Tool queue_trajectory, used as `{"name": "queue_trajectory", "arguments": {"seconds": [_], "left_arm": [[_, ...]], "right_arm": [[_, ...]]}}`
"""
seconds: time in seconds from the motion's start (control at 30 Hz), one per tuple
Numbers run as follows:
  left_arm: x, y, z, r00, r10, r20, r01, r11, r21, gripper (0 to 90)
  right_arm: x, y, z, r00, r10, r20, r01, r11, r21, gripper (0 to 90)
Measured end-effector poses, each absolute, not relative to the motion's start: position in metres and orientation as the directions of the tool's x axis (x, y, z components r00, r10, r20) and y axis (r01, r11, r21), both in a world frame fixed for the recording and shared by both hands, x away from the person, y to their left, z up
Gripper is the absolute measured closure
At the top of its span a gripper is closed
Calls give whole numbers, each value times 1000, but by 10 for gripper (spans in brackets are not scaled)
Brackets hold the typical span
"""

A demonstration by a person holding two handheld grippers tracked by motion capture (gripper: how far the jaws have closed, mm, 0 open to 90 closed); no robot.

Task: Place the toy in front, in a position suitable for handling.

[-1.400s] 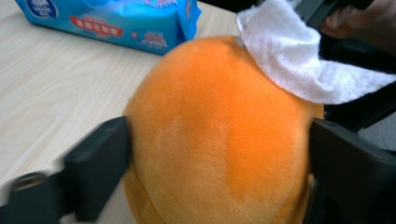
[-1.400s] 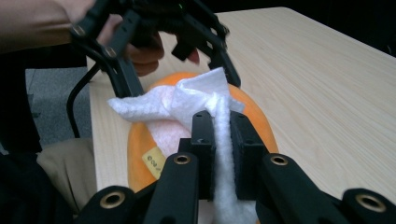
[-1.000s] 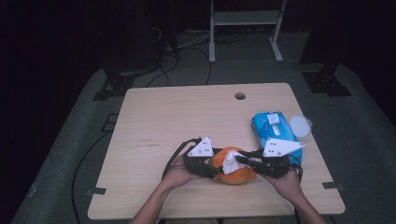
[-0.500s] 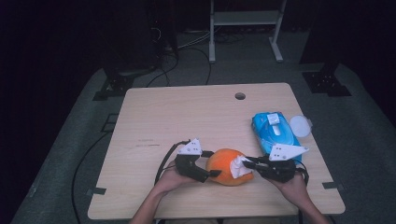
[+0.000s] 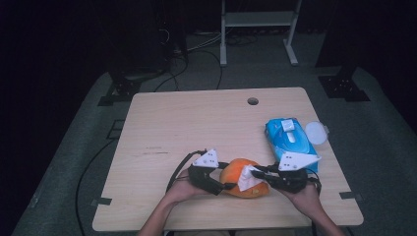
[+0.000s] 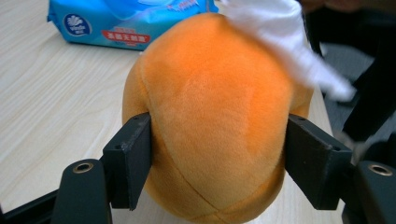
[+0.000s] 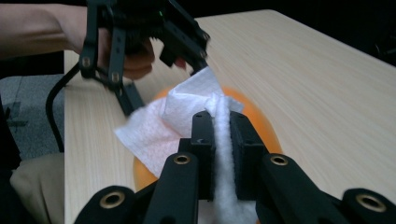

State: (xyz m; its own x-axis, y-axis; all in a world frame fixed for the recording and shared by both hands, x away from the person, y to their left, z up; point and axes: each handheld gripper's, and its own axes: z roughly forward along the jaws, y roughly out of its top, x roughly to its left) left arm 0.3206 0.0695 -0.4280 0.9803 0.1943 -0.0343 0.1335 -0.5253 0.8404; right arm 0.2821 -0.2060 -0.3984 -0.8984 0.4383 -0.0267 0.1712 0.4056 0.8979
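An orange plush toy (image 5: 235, 173) lies near the table's front edge. My left gripper (image 5: 222, 185) comes at it from the left. In the left gripper view its jaws have just been closing, and its black pads (image 6: 133, 154) press into both sides of the plush toy (image 6: 215, 107). My right gripper (image 5: 257, 176) reaches in from the right, shut on a white wipe (image 5: 250, 179) that drapes over the toy's top. In the right gripper view the wipe (image 7: 184, 114) fans out ahead of my right gripper (image 7: 220, 123), over the plush toy (image 7: 264, 128), with the left gripper (image 7: 184, 44) beyond.
A blue pack of wipes (image 5: 291, 140) lies at the right of the wooden table (image 5: 196, 128), with a round white lid (image 5: 316, 132) beside it. A cable hole (image 5: 253, 101) sits near the far edge. A metal stand (image 5: 258, 19) and cables are on the floor behind.
The left gripper has left the wipe at the toy's top, dropped to the toy's left side and closed round it. The right gripper stays on the wipe, slightly lower.
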Motion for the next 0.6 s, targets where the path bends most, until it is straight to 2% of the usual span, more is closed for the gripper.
{"name": "queue_trajectory", "arguments": {"seconds": [0.1,0.27,0.37,0.43,0.47,0.57,0.6], "left_arm": [[323,76,-431,979,200,-44,146,-529,836,292],[322,83,-436,977,208,-43,151,-540,828,286],[324,81,-435,968,241,-71,193,-531,825,196],[327,79,-434,958,255,-129,246,-511,824,108],[328,78,-434,957,242,-162,266,-499,825,97],[327,74,-433,962,217,-167,256,-493,831,151],[327,74,-432,964,218,-154,245,-494,834,201]], "right_arm": [[286,-197,-396,-905,422,-48,148,419,896,807],[289,-211,-404,-890,455,-27,184,414,891,807],[287,-224,-410,-875,484,-8,215,404,889,807],[285,-230,-412,-870,492,3,227,395,890,806],[283,-231,-413,-870,493,2,225,394,891,807],[277,-227,-413,-876,483,0,220,397,891,806],[275,-224,-413,-878,479,-10,210,404,891,806]]}}
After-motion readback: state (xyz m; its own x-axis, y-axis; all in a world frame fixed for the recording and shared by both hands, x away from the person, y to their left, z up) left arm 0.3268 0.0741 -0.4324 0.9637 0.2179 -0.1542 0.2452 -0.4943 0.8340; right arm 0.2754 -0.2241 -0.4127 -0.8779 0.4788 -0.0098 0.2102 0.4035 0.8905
